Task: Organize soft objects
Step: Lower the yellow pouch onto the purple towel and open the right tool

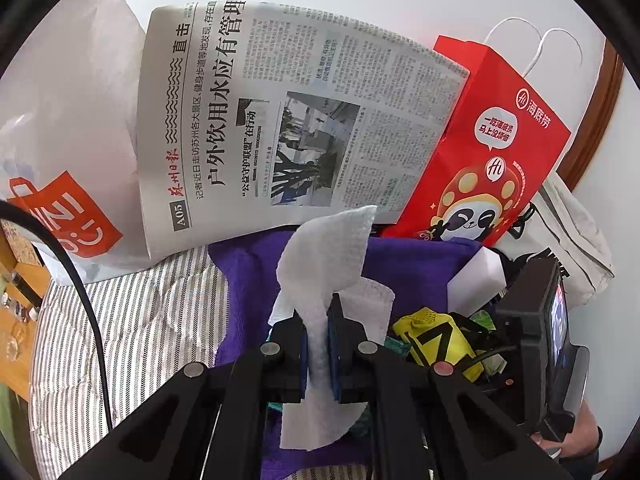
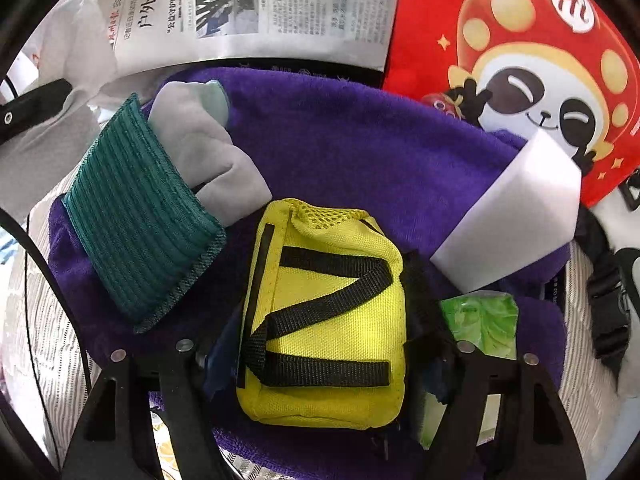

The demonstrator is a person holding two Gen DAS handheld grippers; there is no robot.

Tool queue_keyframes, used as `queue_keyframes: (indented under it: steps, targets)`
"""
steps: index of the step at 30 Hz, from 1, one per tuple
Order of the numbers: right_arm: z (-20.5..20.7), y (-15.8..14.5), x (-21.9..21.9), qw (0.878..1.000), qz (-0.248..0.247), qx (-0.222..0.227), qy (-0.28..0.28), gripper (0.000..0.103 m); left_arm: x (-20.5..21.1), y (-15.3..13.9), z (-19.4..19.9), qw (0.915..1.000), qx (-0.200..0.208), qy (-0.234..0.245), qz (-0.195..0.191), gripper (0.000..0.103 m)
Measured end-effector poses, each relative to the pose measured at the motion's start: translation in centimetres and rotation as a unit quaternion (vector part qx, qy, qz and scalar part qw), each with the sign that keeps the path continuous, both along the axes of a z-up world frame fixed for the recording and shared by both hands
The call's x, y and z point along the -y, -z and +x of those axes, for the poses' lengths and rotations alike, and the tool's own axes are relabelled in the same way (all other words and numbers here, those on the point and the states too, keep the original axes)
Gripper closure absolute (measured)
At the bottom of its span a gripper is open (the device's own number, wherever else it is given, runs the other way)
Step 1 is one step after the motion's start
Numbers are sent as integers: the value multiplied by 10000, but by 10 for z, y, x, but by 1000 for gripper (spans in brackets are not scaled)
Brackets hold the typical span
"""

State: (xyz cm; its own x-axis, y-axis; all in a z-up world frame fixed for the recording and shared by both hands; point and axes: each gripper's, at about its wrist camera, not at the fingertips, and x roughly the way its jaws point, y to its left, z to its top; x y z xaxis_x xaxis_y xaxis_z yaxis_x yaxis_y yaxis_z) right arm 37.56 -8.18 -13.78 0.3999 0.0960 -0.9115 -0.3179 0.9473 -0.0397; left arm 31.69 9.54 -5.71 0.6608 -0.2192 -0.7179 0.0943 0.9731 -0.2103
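Looking down the left wrist camera, I see my left gripper clamped tight on a white paper towel, its jaws pinched together with the sheet standing up between the blue pads and curling over at the top, the rest hanging below. Under it lies a purple towel spread on a striped grey-and-white cover. Behind stand a folded newspaper, a red paper bag printed with a panda, and a white plastic bag with an orange logo, all leaning against the wall. My right gripper points steeply down over a yellow pouch with black straps; its jaws stand wide, one on each side of the pouch, and I cannot tell whether the pads already press on its sides. The pouch rests on the purple towel, near the middle of the heap. Left of it a teal ribbed cloth lies tilted, with a grey soft cloth tucked just behind it and touching it. To the right a white foam block leans against the red bag, and a green packet sits just beside the pouch's right edge.
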Motion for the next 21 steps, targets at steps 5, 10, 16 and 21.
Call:
queue_keyframes:
  steps: [5, 10, 16, 21]
  targets:
    - [4, 2, 4, 9998, -19, -180, -65, 20, 4, 3, 1, 9999, -41, 56, 78, 95]
    - [2, 4, 12, 9993, -76, -268, -261, 20, 10, 5, 1, 9998, -41, 120, 171, 95]
    - [-16, -10, 28, 9986, -44, -402, -327, 20, 9, 7, 3, 9997, -72, 95, 208, 95]
    - [-30, -26, 44, 9985, -72, -343, -414, 20, 8, 9, 4, 9997, -90, 85, 230, 95]
